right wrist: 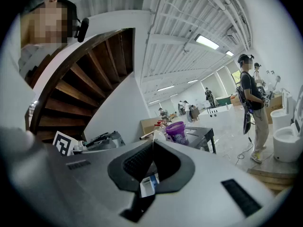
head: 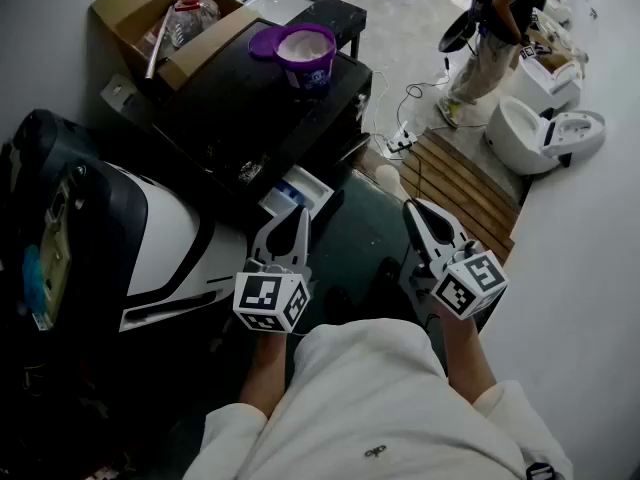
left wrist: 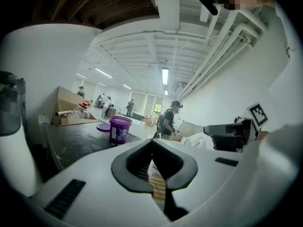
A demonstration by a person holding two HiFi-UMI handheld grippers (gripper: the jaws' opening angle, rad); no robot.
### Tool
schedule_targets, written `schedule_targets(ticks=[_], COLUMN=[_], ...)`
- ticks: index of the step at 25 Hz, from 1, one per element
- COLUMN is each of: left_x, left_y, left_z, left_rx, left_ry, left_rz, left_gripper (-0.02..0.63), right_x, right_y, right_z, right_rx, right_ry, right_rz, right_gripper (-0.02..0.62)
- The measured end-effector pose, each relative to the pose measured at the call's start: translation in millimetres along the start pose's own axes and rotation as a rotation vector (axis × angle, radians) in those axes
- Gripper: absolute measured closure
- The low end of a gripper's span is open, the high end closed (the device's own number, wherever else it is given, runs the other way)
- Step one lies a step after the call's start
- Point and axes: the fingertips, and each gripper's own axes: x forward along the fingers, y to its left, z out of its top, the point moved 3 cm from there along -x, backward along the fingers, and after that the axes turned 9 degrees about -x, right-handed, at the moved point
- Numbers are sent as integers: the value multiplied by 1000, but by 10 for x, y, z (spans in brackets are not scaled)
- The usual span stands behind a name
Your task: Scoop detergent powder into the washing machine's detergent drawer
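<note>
While side by side, left tongs (head: 299, 216) and right tongs (head: 413, 208) clenched, empty.

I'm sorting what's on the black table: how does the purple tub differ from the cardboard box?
The tub is purple and round; the box is brown and rectangular. The tub holds white powder, with its lid lying beside it; the box holds a red-capped bottle and a tube. The tub is the smaller of the two. Both are open and rest on the table.
</note>
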Motion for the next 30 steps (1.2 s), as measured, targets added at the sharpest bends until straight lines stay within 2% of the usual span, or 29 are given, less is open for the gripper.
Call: schedule_targets(ticks=[5, 14, 24, 30], left_x=[-77, -169, -207, -76], left_y=[47, 23, 13, 58], left_z=[17, 6, -120, -127], left_rx=[-13, -13, -15, -9], left_ry=[-25, -43, -27, -28], left_rz=[8, 5, 6, 24], left_gripper=[588, 588, 588, 588], right_x=[21, -19, -55, 38], right_y=[47, 95, 77, -35], right_z=[-37, -8, -125, -105], right_rx=[-3, -11, 31, 23], right_ry=[10, -7, 12, 12], right_rz=[22, -7, -11, 3], right_gripper=[586, 583, 582, 581])
